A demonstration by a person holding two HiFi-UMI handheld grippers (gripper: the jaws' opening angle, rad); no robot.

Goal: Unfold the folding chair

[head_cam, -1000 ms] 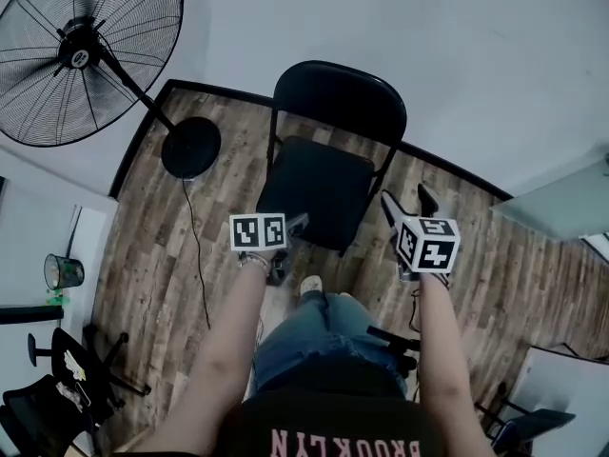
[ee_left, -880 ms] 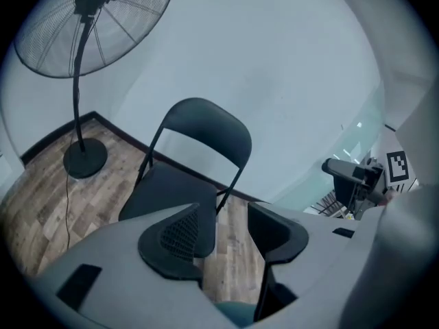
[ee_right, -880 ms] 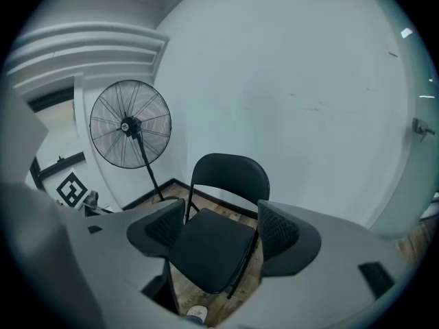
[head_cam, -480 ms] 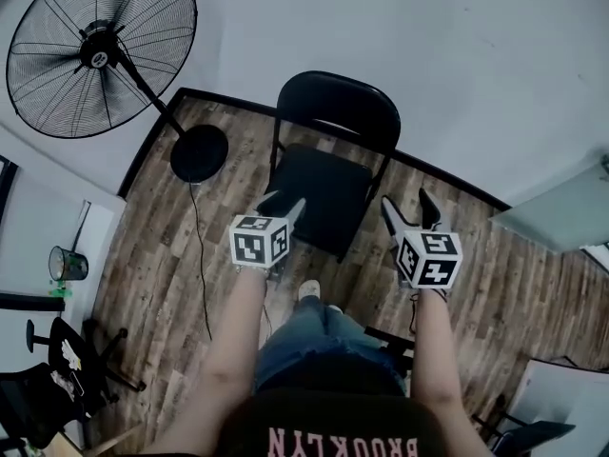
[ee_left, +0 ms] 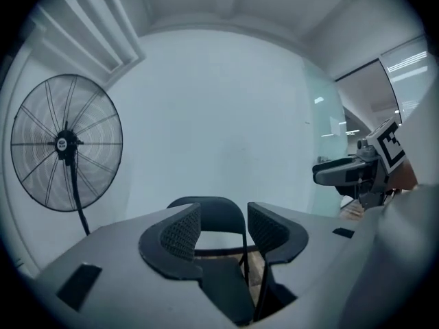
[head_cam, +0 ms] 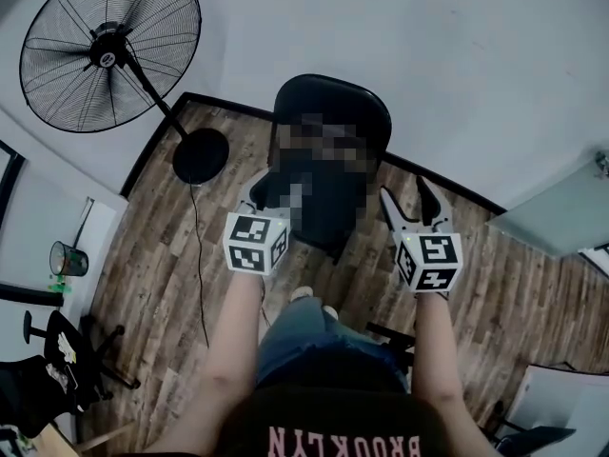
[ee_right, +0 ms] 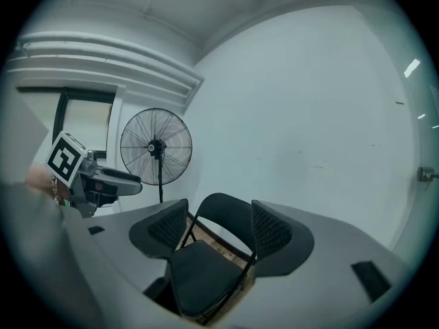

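Change, against a second ago: both grippers were low at the front of the seat then. Now you have both lifted and drawn back, well apart from the chair (head_cam: 333,101), and nothing touches it. The marker cube on the left one shows different faces, so that wrist has rolled.

Left gripper (head_cam: 261,187): jaws partly spread, nothing between the pads; its own view shows only the chair's back far beyond the gap.

Right gripper (head_cam: 404,196): jaws closing at this moment, also on nothing; the seat shows beyond them, not in them.

The chair itself has not shifted. It stands open on the wood floor (head_cam: 171,255) just in front of the white wall (head_cam: 428,65), with the fan (head_cam: 109,50) well off to your left.

Reading: seat is down and about level, and the legs look splayed in the right gripper view. I judge the unfolding done and this moment to be the withdrawal. Nothing is left to grip. Whether the seat is fully pressed home cannot be told from here.

Orientation: back is toward the wall, and the seat's front edge faces you, turned slightly to your left.

Long axis: upright, feet to top of back; in the head view it is foreshortened, running from your knees up toward the wall
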